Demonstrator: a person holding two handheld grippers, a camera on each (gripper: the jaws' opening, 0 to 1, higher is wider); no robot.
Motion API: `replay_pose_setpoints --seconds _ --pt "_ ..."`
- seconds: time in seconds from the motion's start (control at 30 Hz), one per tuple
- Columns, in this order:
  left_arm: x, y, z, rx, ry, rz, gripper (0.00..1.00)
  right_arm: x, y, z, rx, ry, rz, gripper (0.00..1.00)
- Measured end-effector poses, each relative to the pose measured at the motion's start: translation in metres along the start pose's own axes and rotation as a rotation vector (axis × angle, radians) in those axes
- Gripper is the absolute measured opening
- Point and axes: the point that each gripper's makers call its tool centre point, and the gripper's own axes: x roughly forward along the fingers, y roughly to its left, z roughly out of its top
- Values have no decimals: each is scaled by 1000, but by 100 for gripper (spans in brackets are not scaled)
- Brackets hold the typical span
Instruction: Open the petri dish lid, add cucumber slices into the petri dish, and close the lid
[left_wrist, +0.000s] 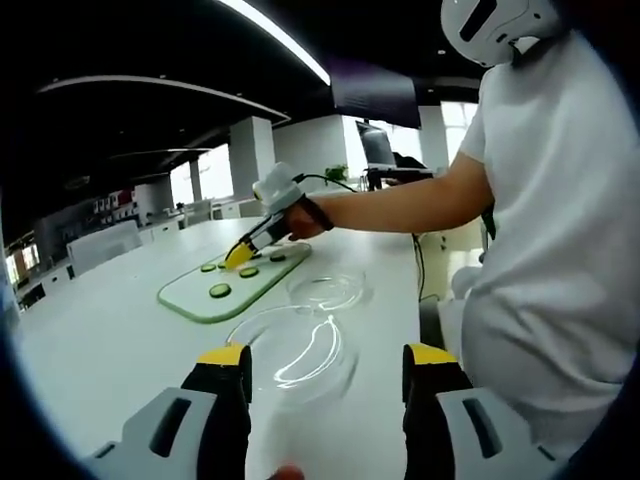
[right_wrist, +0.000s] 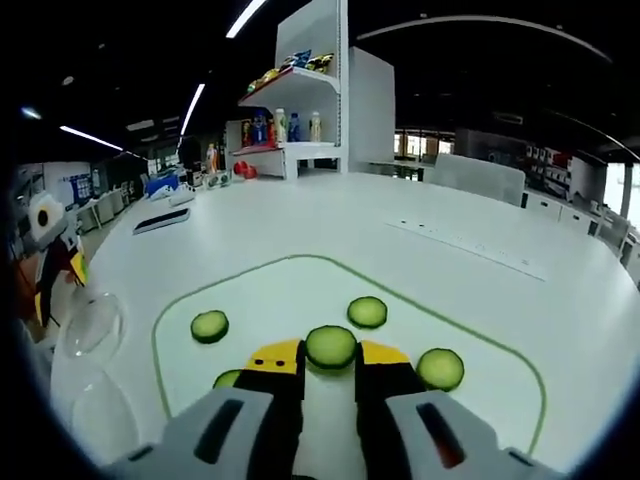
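Right gripper (right_wrist: 330, 362) — fingers closed on a cucumber slice (right_wrist: 331, 346) over the cutting board (right_wrist: 440, 300); left gripper (left_wrist: 325, 368) open before the petri dish (left_wrist: 300, 362).

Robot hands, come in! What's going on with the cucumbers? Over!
Right gripper shut on cucumber slice over the cutting board. Left gripper open, empty. Dish and lid apart. Nothing blocking.

A broad white table (right_wrist: 420, 225) carries a white cutting board with a green border (right_wrist: 260, 290), on which cucumber slices (right_wrist: 367, 311) lie scattered. Beside the board, directly on the tabletop, sit a clear petri dish (left_wrist: 300, 355) and its clear lid (left_wrist: 328, 290), lying near each other. Farther off on the same table lies a flat dark tablet-like object (right_wrist: 161, 220).
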Motion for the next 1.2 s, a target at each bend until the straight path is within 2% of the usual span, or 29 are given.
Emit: replay_pose_setpoints --seconds 0.8,1.2 --pt "2 -1 0 -6 -3 -5 60 -10 6 3 -29 -23 17 20" --pt "2 0 2 -8 -4 0 62 -16 6 -3 -45 -17 33 20"
